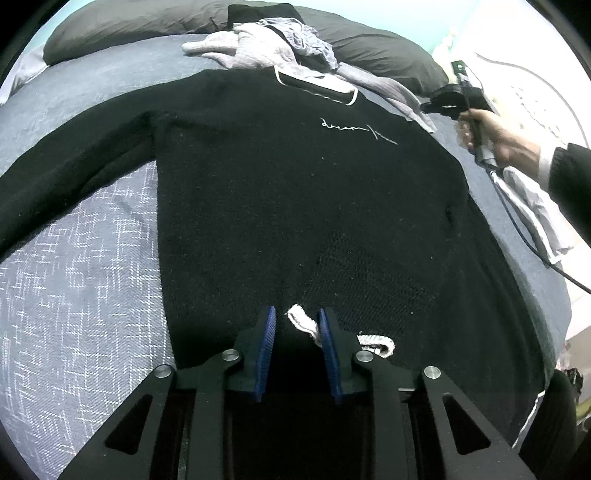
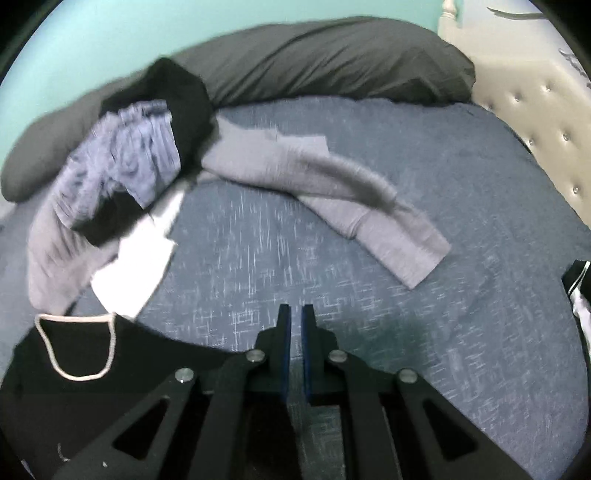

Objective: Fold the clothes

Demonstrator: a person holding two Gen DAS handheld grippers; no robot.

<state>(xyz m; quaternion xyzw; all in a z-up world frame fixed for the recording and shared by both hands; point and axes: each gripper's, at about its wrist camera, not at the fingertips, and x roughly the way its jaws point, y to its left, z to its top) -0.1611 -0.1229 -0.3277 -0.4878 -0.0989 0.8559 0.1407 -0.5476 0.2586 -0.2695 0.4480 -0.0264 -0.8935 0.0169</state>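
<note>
Straddling the hem of the black sweater (image 1: 295, 192), left gripper (image 1: 297, 325) is partly open, ungripped; garment's length is running away ahead. Right gripper (image 2: 296, 321) is closed, empty.

A bed (image 2: 369, 206) fills both views, covered in a blue-grey spread (image 1: 74, 280) woven with a pale broken-line pattern. Dark grey pillows (image 2: 332, 59) lie along its far edge, against a pale turquoise wall (image 2: 92, 48). To the right stands a cream headboard (image 2: 543, 122), padded and tufted with small shiny studs, with what looks like a turned white bedpost (image 2: 448, 9) at its top corner, though blur makes this unsure. The light is cool and even, brightest on the right side of the left wrist view.
</note>
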